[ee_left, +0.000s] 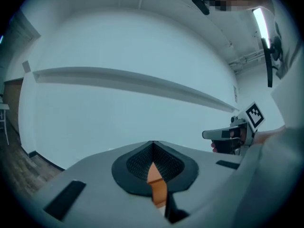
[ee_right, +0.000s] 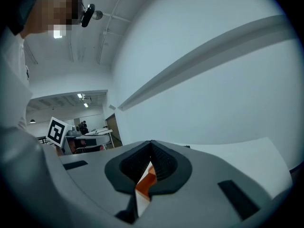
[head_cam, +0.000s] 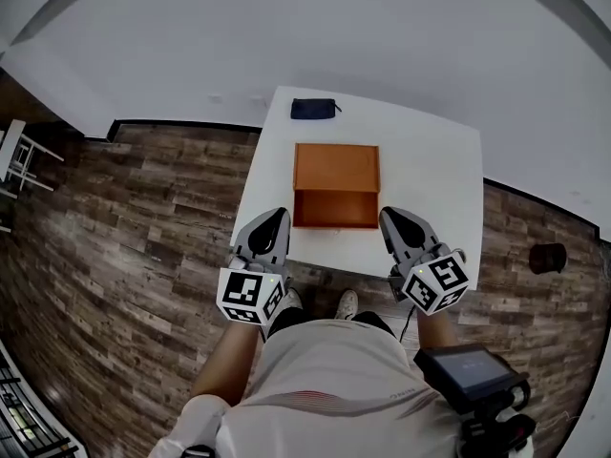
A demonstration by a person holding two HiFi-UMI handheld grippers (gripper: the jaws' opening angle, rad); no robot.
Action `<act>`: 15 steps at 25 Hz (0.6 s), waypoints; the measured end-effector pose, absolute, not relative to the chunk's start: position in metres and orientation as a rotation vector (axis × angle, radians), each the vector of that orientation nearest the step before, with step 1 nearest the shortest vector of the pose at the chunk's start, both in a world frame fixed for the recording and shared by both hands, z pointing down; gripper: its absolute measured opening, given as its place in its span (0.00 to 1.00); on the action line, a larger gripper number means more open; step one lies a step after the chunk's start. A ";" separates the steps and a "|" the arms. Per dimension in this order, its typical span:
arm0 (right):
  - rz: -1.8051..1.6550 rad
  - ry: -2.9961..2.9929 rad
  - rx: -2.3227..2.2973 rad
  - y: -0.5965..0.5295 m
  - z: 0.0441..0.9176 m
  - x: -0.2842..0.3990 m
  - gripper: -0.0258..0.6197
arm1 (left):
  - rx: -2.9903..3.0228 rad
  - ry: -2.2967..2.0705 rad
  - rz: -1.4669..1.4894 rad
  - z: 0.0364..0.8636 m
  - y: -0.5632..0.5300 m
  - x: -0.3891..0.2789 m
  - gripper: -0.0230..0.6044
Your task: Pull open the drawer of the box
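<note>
An orange box (head_cam: 336, 170) sits on the white table (head_cam: 430, 170), and its drawer (head_cam: 335, 208) stands pulled out toward me. My left gripper (head_cam: 278, 214) hovers at the drawer's front left corner, shut and empty. On the other side, the right gripper (head_cam: 387, 214) is level with the drawer's front right corner, jaws together, holding nothing. In the left gripper view the left gripper (ee_left: 152, 144) has its pads meeting, and a sliver of the orange box (ee_left: 156, 186) shows below them. The right gripper view shows the right gripper (ee_right: 151, 144) the same way, with the box (ee_right: 145, 184) showing beneath.
A dark pouch (head_cam: 314, 109) lies at the table's far edge. Wood floor surrounds the table, with a white rack (head_cam: 19, 160) at the left and a small black object (head_cam: 547, 256) at the right. A white wall stands behind the table.
</note>
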State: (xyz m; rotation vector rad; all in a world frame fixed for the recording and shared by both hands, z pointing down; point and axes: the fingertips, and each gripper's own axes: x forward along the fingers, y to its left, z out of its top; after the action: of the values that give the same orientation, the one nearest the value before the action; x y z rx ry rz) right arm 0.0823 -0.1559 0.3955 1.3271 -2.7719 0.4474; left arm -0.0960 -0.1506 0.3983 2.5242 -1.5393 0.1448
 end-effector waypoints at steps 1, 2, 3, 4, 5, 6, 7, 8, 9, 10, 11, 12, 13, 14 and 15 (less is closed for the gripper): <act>0.431 -2.778 1.346 -0.159 0.386 0.084 0.04 | 2.544 -1.538 0.126 0.389 -0.154 -0.097 0.05; 0.410 -2.781 1.363 -0.161 0.379 0.085 0.04 | 2.564 -1.537 0.117 0.382 -0.158 -0.097 0.05; 0.385 -2.780 1.378 -0.163 0.372 0.086 0.04 | 2.579 -1.535 0.114 0.378 -0.161 -0.098 0.05; 0.359 -2.778 1.387 -0.164 0.366 0.086 0.04 | 2.586 -1.527 0.108 0.376 -0.164 -0.098 0.05; 0.336 -2.777 1.391 -0.165 0.361 0.085 0.04 | 2.586 -1.516 0.098 0.373 -0.166 -0.098 0.05; 0.318 -2.778 1.393 -0.166 0.358 0.084 0.04 | 2.585 -1.505 0.087 0.370 -0.168 -0.099 0.05; 0.305 -2.779 1.396 -0.166 0.355 0.083 0.04 | 2.587 -1.496 0.078 0.367 -0.170 -0.098 0.05; 0.297 -2.781 1.401 -0.166 0.353 0.082 0.04 | 2.592 -1.489 0.071 0.363 -0.171 -0.098 0.05; 0.290 -2.783 1.406 -0.167 0.351 0.081 0.04 | 2.598 -1.483 0.065 0.360 -0.172 -0.097 0.05; 0.281 -2.783 1.410 -0.168 0.349 0.079 0.04 | 2.603 -1.478 0.060 0.356 -0.174 -0.098 0.05; 0.269 -2.781 1.412 -0.169 0.347 0.077 0.04 | 2.608 -1.472 0.057 0.354 -0.175 -0.098 0.05; 0.257 -2.779 1.411 -0.169 0.345 0.075 0.04 | 2.612 -1.467 0.056 0.353 -0.176 -0.098 0.05; 0.248 -2.780 1.407 -0.169 0.344 0.072 0.04 | 2.615 -1.464 0.057 0.353 -0.176 -0.099 0.05; 0.242 -2.783 1.402 -0.169 0.344 0.070 0.04 | 2.618 -1.462 0.060 0.354 -0.177 -0.099 0.05; 0.241 -2.785 1.399 -0.169 0.344 0.069 0.04 | 2.617 -1.462 0.063 0.355 -0.179 -0.100 0.05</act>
State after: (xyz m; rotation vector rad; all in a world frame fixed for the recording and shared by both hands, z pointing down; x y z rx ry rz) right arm 0.0686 -0.1692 0.3437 1.3988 -2.7850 0.2410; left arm -0.1004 -0.1785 0.3553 2.6171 -1.4619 0.0626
